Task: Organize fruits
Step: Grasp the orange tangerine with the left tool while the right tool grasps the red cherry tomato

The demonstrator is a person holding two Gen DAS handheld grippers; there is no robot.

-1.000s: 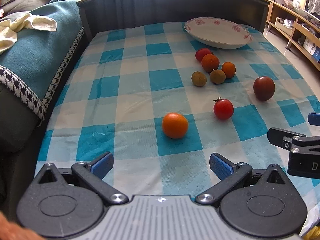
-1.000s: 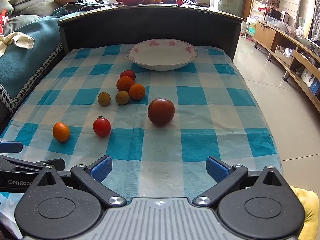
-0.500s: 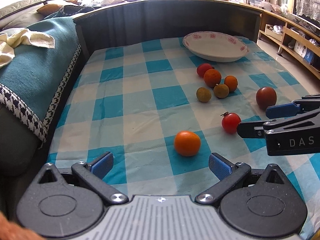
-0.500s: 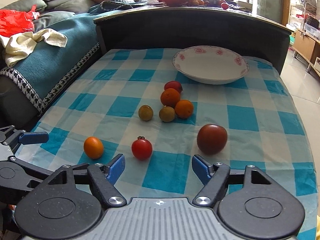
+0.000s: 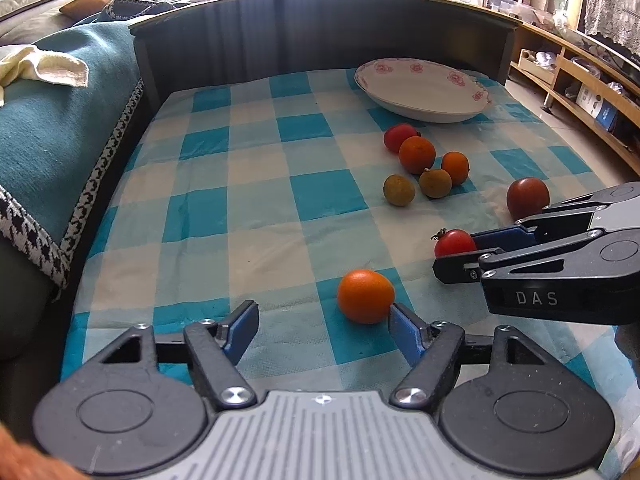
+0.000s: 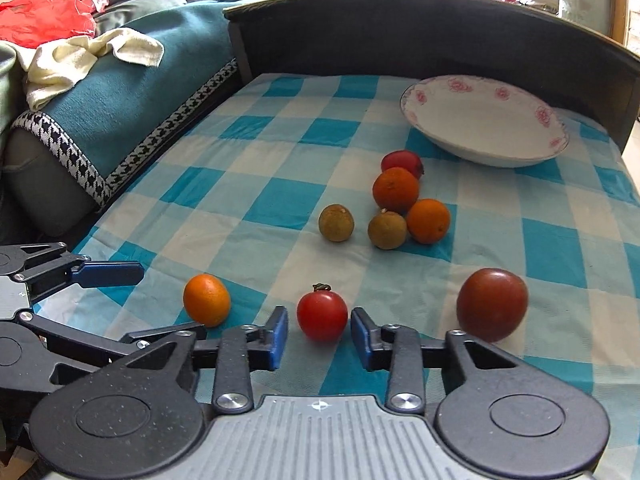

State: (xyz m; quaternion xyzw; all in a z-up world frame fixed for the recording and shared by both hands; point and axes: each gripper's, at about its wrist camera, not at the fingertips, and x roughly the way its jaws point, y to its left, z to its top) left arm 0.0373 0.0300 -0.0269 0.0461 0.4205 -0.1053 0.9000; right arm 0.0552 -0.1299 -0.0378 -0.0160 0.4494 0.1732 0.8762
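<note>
A: Tomato [image 6: 322, 316] on tabletop [image 6: 256, 184], between our right gripper's [image 6: 319, 334] wide fingers; soft, round, rolls.
B: We grip its middle lightly. Left gripper [image 5: 322, 330] wide beside orange [image 5: 365, 296].

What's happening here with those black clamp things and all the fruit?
A person is sorting fruit with a handheld gripper in each hand. The right gripper is open around a small red tomato, not yet pinching it. The left gripper is open too, its right finger close to an orange fruit. Nothing is lifted. The flowered dish at the far end holds nothing, and six other fruits lie on the checked cloth.
</note>
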